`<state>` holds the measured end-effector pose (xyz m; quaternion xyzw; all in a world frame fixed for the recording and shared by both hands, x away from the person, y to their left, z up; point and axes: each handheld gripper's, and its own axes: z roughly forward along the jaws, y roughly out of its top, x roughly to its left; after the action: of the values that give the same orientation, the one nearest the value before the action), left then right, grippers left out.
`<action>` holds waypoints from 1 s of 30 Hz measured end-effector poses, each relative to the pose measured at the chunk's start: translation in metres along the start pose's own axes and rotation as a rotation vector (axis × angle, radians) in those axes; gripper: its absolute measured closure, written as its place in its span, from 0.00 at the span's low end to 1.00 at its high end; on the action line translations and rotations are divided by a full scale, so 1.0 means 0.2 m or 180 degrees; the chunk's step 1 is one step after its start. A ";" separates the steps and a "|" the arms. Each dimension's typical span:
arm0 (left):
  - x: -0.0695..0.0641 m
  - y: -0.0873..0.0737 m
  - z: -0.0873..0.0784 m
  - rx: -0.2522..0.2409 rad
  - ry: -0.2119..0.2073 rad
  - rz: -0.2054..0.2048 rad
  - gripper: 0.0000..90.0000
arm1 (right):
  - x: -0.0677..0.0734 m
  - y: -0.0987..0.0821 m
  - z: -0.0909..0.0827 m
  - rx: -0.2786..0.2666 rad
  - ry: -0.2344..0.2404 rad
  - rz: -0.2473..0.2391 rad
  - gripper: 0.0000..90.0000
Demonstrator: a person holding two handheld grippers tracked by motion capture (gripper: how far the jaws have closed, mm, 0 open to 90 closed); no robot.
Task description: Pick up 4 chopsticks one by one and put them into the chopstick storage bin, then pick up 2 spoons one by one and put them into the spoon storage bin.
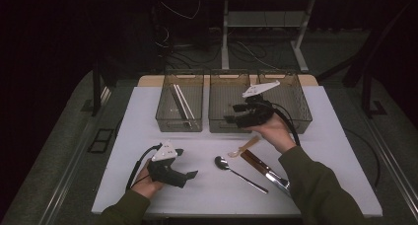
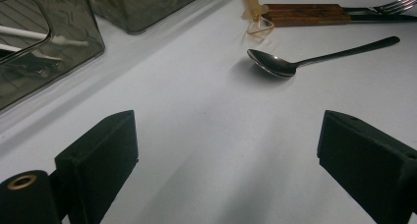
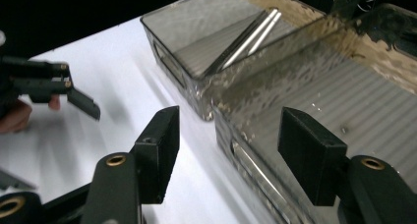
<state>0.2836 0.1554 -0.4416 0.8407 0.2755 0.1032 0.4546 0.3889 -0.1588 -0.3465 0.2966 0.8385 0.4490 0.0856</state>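
1. The right gripper (image 1: 237,117) is held in the upper centre of the high view, over the front wall of the middle bin (image 1: 229,126). Its jaws stand apart with nothing between them. In the right gripper view, the two black jaws frame the near rim of the middle bin (image 3: 314,101).
2. The left gripper (image 1: 186,163) rests low at the lower left of the high view, on the white table (image 1: 148,106). Its jaws are wide apart and hold nothing; in the left gripper view, bare table surface (image 2: 211,135) lies between them.
3. The left bin (image 1: 170,117), at upper centre-left of the high view, holds two white chopsticks (image 1: 182,102) lying lengthwise. The right gripper view shows them as pale rods (image 3: 255,35) in the far bin.
4. The right bin (image 1: 298,106) stands beside the middle bin, behind the right hand.
5. Loose cutlery lies at lower centre of the high view: a metal spoon (image 1: 236,169), a small wooden spoon (image 1: 244,147), and a wooden-handled knife (image 1: 256,162) with a fork (image 1: 279,178) just beside it.
6. In the left gripper view, the metal spoon (image 2: 295,64) lies in the upper right, bowl toward frame centre.
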 end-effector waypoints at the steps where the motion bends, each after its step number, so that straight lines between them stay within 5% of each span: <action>1: 0.00 0.00 0.00 0.0004 0.0004 -0.0001 0.08 | 0.00 -0.02 -0.02 -0.0003 0.0004 0.0027 0.46; 18: 0.00 -0.01 0.00 0.0027 0.0030 -0.0005 0.08 | -0.05 -0.28 -0.21 -0.0094 -0.0051 0.0158 0.45; 30: 0.00 -0.01 -0.01 0.0020 0.0047 -0.0004 0.08 | -0.06 -0.44 -0.30 0.0046 -0.0095 0.0177 0.45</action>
<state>0.2814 0.1576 -0.4425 0.8412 0.2797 0.1082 0.4499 0.3371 -0.2443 -0.3845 0.3270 0.8318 0.4406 0.0835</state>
